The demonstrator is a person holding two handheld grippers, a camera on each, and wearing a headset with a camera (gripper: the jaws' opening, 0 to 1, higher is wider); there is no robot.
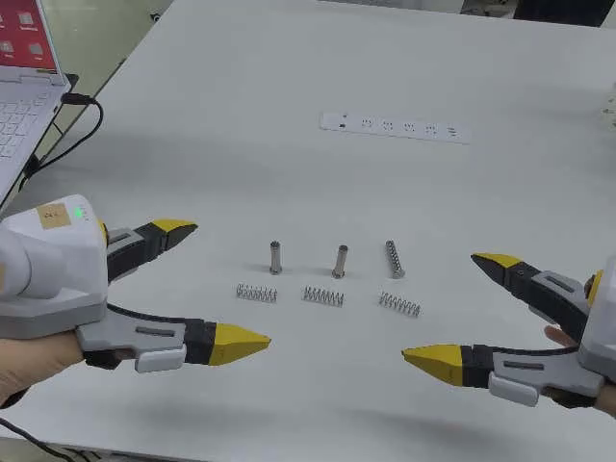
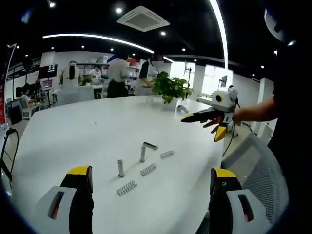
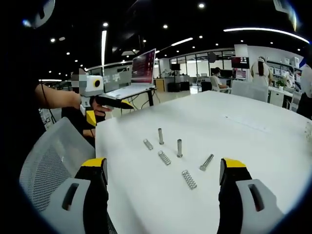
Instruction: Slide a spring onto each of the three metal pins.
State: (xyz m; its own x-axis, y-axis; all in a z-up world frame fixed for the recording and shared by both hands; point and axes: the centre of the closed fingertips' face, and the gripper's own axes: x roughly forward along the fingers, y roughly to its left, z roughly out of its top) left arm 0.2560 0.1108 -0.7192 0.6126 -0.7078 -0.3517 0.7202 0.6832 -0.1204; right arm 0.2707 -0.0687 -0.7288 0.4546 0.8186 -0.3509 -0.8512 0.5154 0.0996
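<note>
Two metal pins (image 1: 275,257) (image 1: 340,261) stand upright in a row on the white table (image 1: 289,173). A third pin (image 1: 393,258) lies on its side to their right. Three loose springs (image 1: 257,293) (image 1: 323,296) (image 1: 399,304) lie flat just in front of them. My left gripper (image 1: 217,284) is open at the left, apart from the parts. My right gripper (image 1: 452,308) is open at the right, holding nothing. In the left gripper view the pins (image 2: 120,168) and springs (image 2: 148,169) sit ahead between the jaws. In the right gripper view the fallen pin (image 3: 206,162) lies beside a spring (image 3: 188,179).
A white power strip (image 1: 396,126) lies farther back on the table. A laptop (image 1: 19,87) with a black cable (image 1: 82,120) sits at the far left corner. A mesh chair (image 3: 48,156) stands at the table's near edge. People and desks are in the background.
</note>
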